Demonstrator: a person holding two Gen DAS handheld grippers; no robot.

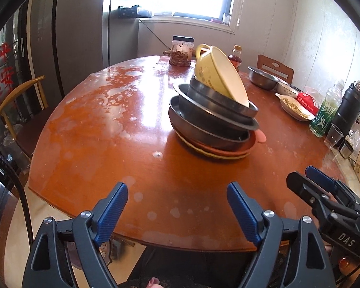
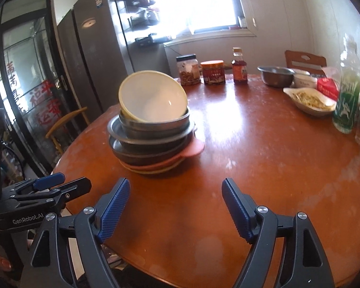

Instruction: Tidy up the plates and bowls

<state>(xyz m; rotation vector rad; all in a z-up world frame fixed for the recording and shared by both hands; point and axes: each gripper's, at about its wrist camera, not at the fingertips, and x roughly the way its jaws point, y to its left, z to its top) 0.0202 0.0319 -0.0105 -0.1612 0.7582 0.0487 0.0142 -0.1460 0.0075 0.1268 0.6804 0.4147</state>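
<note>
A stack of dishes stands on the round wooden table. A yellow bowl tilts on top of three grey metal bowls, which rest on pink and yellow plates. The same stack shows in the right wrist view, with the yellow bowl over the metal bowls and plates. My left gripper is open and empty near the table's front edge. My right gripper is open and empty, also short of the stack. Each gripper shows in the other's view, the right gripper and the left gripper.
At the back stand a jar, a red-lidded jar and a sauce bottle. To the right are a steel bowl, a small white bowl, a dish of food, a green bottle and a black flask. A chair stands at left.
</note>
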